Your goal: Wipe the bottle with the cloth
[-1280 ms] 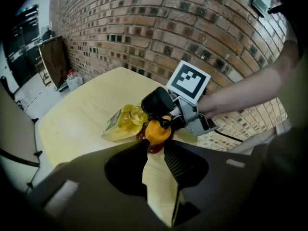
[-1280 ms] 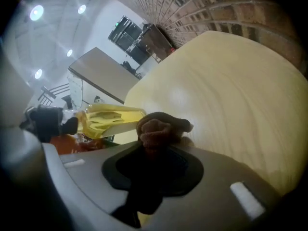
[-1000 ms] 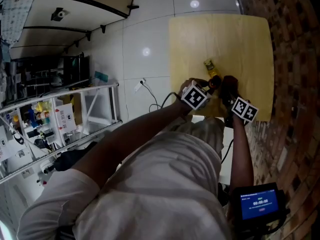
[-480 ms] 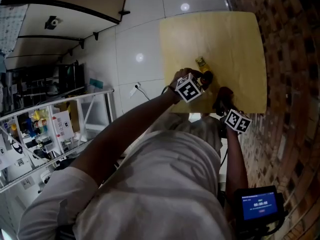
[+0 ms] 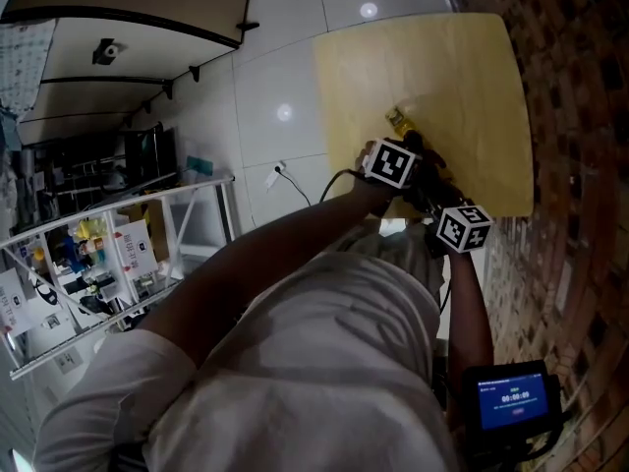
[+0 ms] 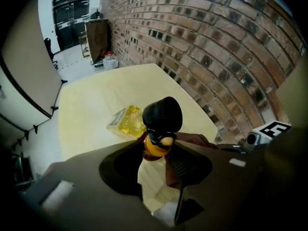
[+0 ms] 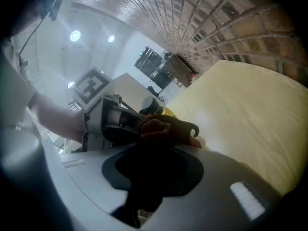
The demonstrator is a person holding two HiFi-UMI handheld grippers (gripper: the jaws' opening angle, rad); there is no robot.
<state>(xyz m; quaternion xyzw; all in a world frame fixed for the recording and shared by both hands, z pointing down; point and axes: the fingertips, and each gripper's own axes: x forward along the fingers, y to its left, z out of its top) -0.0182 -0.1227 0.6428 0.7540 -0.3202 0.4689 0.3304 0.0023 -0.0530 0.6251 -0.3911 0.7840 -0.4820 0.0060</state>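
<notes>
A bottle [image 5: 398,121] of yellow liquid with a black cap [image 6: 162,117] lies tilted on the yellow table [image 5: 462,77]. My left gripper [image 6: 155,153] is at its cap end. The orange neck [image 6: 156,146] sits between the jaws, which are closing, and I see no firm press on it. In the head view the left gripper [image 5: 408,146] is just behind the bottle. My right gripper [image 7: 154,143] is shut on a dark red-brown cloth [image 7: 166,128], bunched against the left gripper's fingers. The right gripper [image 5: 432,190] sits close behind the left one.
A brick wall [image 5: 580,116] runs along the table's right side. White tiled floor [image 5: 275,87] lies to the left, with a shelving rack [image 5: 88,254] of small items. A device with a blue screen [image 5: 509,398] hangs at the person's waist. A dark cabinet [image 6: 97,37] stands beyond the table's far end.
Both grippers have moved from the table's near edge up toward the bottle. The right gripper with the cloth has drawn in close behind the left one.
</notes>
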